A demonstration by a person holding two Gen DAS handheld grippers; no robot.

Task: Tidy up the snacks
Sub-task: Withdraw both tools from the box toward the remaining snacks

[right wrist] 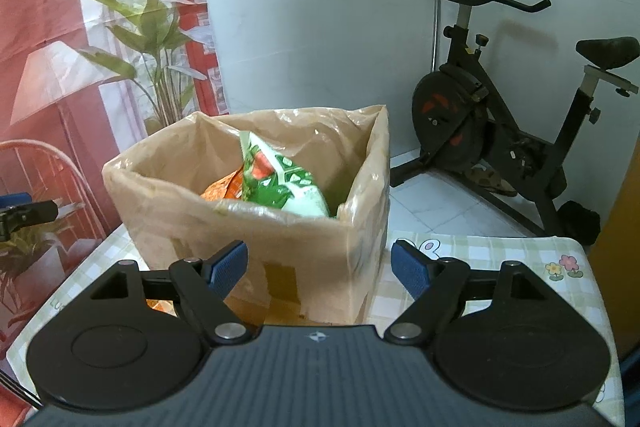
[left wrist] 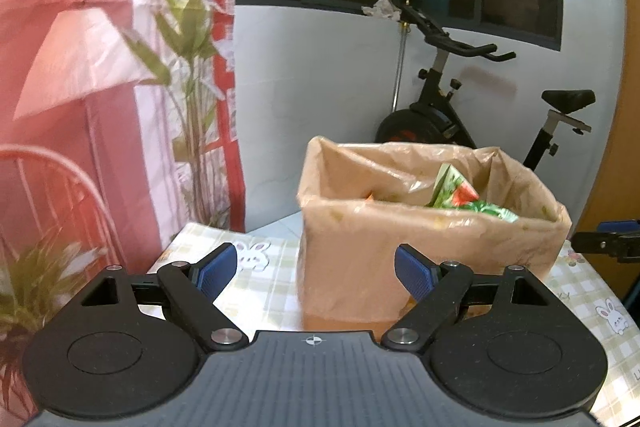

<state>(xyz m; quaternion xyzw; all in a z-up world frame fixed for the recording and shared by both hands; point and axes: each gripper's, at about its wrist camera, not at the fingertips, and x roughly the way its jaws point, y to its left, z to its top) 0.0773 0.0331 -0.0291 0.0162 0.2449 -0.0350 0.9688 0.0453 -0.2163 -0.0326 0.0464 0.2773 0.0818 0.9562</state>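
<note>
Looking pretty far along: green snack bag [right wrist: 280,183] and orange packet [right wrist: 226,189] already sitting inside the plastic-lined box [right wrist: 256,235] on the checked tablecloth [right wrist: 500,267]. Left gripper [left wrist: 316,267] and right gripper [right wrist: 320,267] both spread wide, holding nothing, facing the box. Can't spot loose snacks left outside, though something orange peeks by the box base.

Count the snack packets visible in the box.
2: a green packet standing against the middle of the lined box, and an orange packet partly showing to its left. More may be hidden under them.
</note>
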